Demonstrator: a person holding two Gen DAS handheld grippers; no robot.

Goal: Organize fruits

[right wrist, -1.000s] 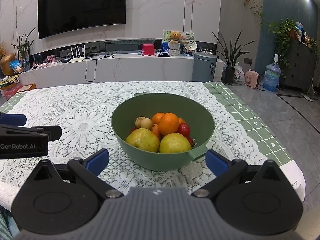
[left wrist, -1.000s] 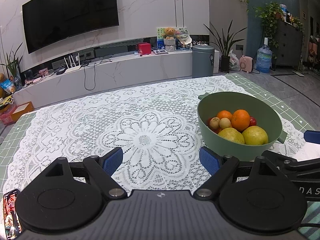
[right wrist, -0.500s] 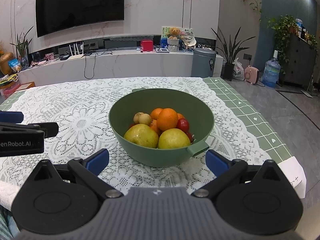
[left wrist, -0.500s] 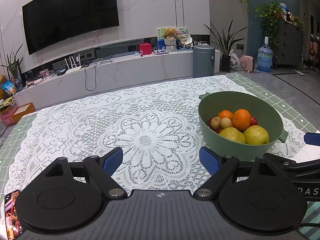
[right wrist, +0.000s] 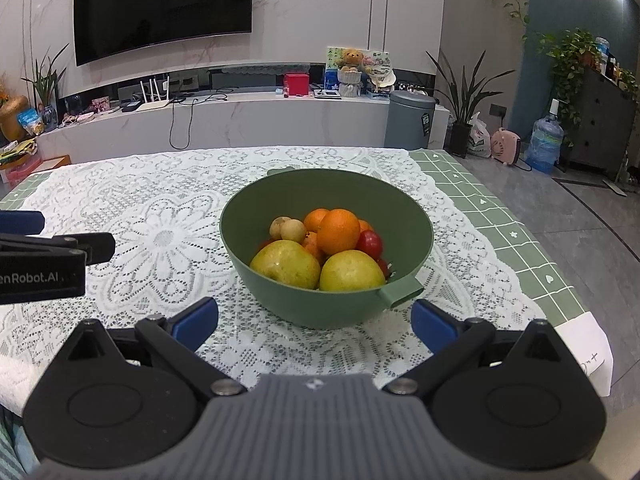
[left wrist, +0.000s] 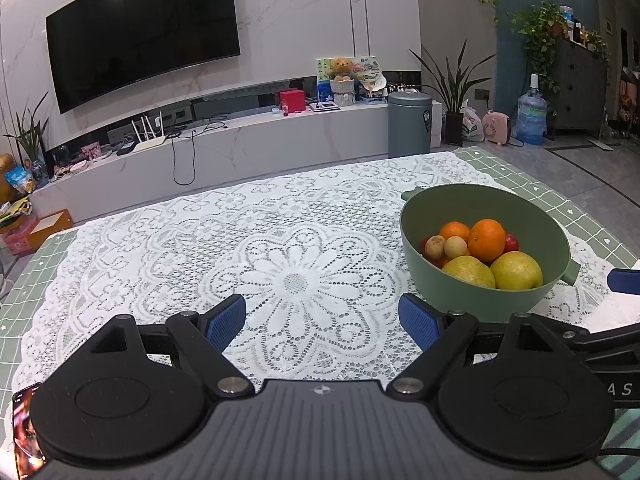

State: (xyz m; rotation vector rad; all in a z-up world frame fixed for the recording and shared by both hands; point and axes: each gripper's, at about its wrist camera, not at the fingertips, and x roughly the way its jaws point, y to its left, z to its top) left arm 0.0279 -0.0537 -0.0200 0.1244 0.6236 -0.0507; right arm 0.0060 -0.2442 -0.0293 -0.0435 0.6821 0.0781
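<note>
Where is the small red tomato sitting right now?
In the right wrist view the tomato lies inside the green bowl, on the right of the pile, tucked against the big orange and just behind the right-hand yellow apple.

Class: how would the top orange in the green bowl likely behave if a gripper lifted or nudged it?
The orange looks round, so probably apt to roll. It rests atop other fruit in the bowl, so nudging may shift its neighbours. It appears firm.
</note>
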